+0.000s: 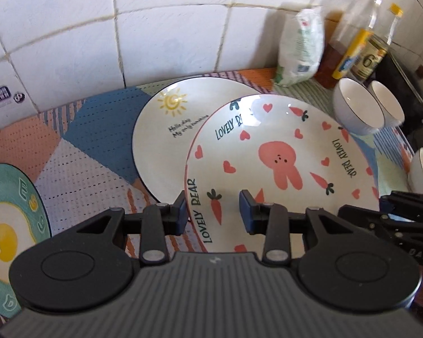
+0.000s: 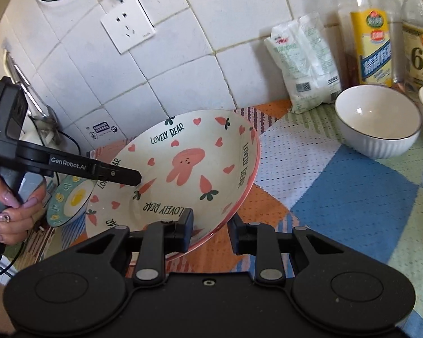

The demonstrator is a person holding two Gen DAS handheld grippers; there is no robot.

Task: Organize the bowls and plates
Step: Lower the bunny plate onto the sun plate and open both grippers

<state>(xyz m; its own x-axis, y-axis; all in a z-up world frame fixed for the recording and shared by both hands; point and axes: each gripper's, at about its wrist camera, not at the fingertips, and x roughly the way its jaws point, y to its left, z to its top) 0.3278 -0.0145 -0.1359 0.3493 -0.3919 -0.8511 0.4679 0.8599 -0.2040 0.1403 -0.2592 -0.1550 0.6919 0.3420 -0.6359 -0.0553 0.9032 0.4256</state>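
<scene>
1. We had the rabbit plate raised and tilted above the patterned mat. Its far edge overlapped the sun plate, which lay flat near the mat's back edge by the tiled wall.
2. Our left gripper straddled the plate's near-left rim, one finger outside it and one over the plate's face. The fingers looked spread with a gap between them, so we could not tell whether they were truly pinching the rim.
3. Our right gripper sat at the plate's other edge, with the rim running between its fingers. They too stood apart, and we could not tell if they pressed on the rim.
4. The egg plate rested alone toward the mat's left edge, well apart from the sun plate.
5. Three white bowls stayed unstacked toward the right edge: one bowl in front of the bottles and salt bag, a second just beside it, and a third nearer the front.
6. We judged the task to be early: no plate was fully stacked, the rabbit plate seemed headed onto the sun plate, and the egg plate and bowls remained to gather.
</scene>
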